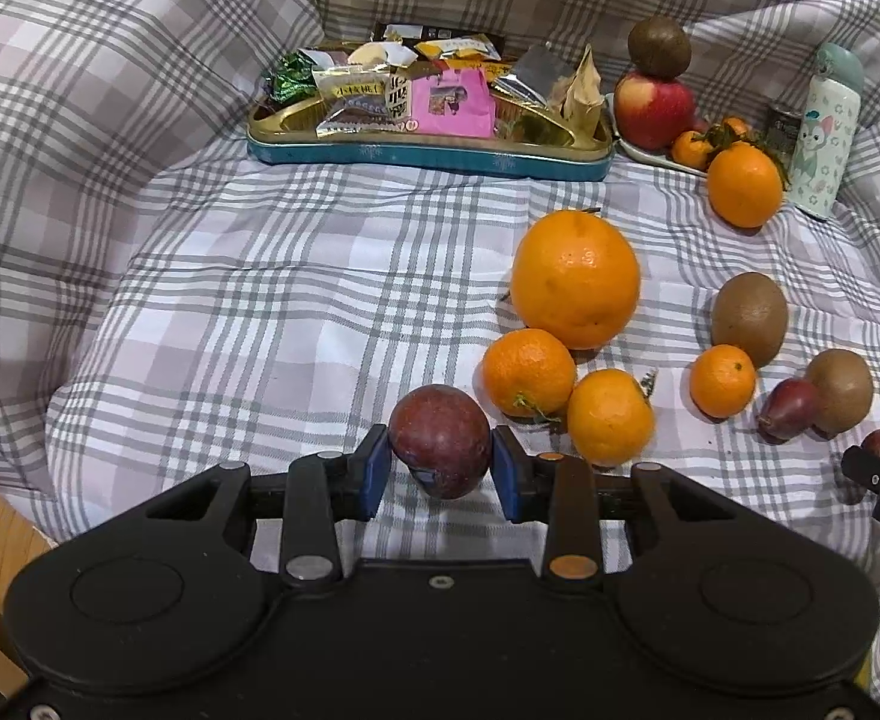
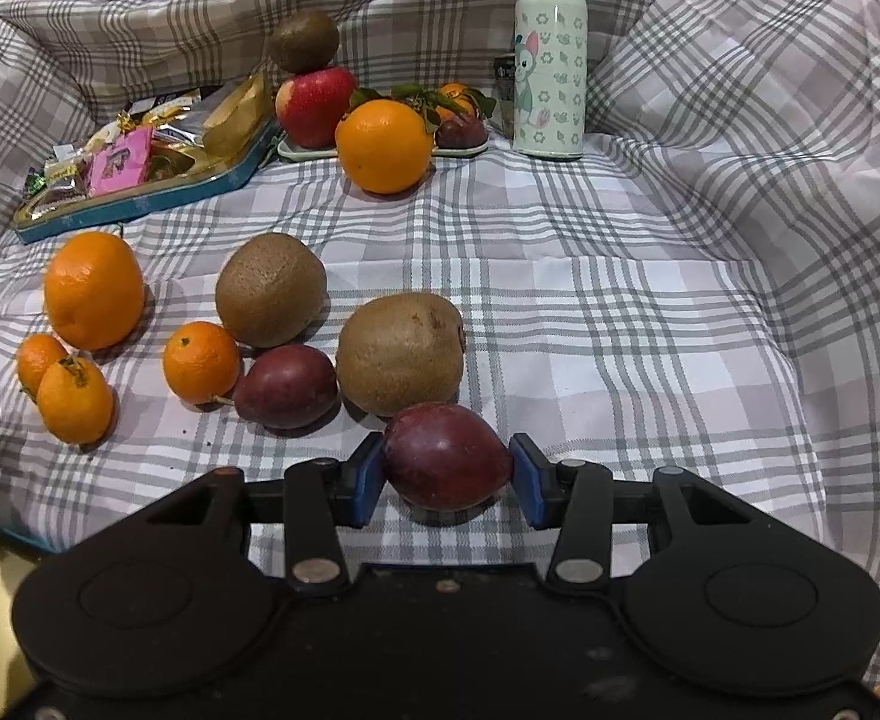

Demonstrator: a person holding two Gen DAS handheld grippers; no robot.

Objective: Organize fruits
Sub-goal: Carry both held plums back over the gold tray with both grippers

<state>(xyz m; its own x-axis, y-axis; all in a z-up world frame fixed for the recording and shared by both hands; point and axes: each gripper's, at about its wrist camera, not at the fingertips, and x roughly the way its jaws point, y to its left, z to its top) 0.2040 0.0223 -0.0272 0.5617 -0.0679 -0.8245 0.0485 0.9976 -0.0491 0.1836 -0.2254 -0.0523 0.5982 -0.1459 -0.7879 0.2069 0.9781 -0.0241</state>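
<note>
My left gripper (image 1: 441,471) is shut on a dark purple passion fruit (image 1: 440,438) held between its blue pads, just above the checked cloth. My right gripper (image 2: 447,474) is shut on another purple passion fruit (image 2: 446,453), right in front of a kiwi (image 2: 401,351). Loose on the cloth lie a big orange (image 1: 575,279), small mandarins (image 1: 527,372), a second kiwi (image 2: 269,288) and a third passion fruit (image 2: 287,385). A white plate (image 2: 296,151) at the back holds a red apple (image 2: 314,105) with a kiwi (image 2: 305,39) on top.
A teal tin tray (image 1: 428,153) of wrapped snacks stands at the back. A pale green bottle (image 2: 550,54) stands upright by the plate, with an orange (image 2: 383,145) in front of the plate. The cloth rises in folds on all sides.
</note>
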